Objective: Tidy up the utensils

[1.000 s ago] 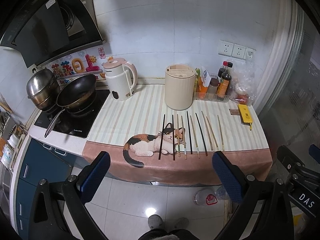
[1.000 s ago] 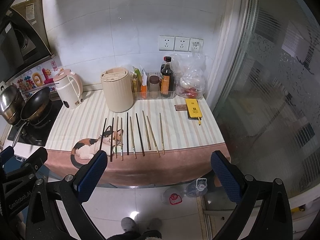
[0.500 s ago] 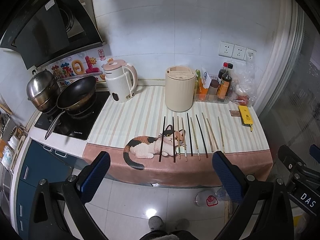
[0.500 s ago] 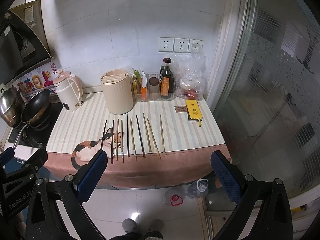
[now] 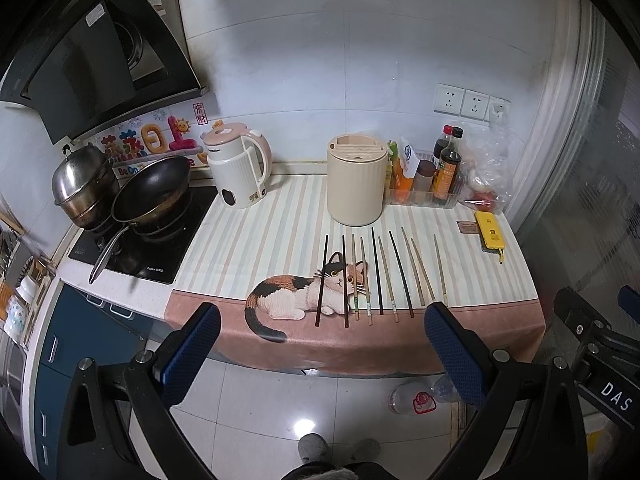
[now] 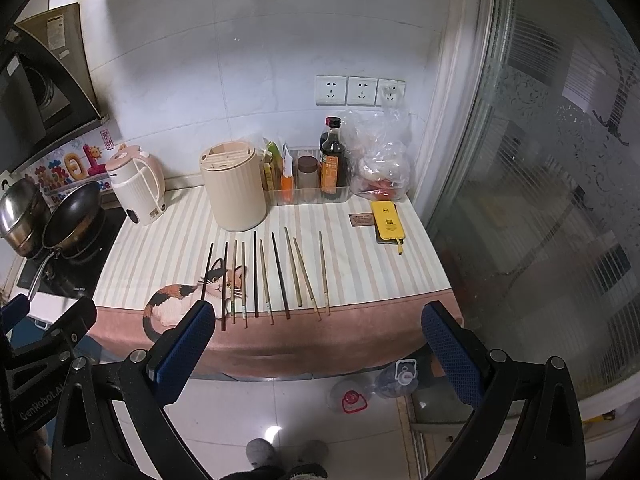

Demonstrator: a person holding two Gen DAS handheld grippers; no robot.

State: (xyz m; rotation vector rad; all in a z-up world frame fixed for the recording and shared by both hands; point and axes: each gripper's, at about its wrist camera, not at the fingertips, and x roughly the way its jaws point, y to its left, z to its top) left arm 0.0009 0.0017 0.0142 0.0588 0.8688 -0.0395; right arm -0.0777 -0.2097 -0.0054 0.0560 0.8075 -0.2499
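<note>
Two grippers, left gripper [image 5: 320,344] and right gripper [image 6: 316,340], are hanging wide open and empty before the worktop [image 5: 256,236], where ten chopsticks [image 5: 380,276] are lying side by side, long axes running from front edge toward the beige holder [image 5: 357,184].

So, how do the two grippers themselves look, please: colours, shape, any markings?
Both are black frames with silver bolts, and each has two fingers with blue textured pads. The left gripper and right gripper look alike. White lettering shows on each gripper's body in the other's view.
</note>
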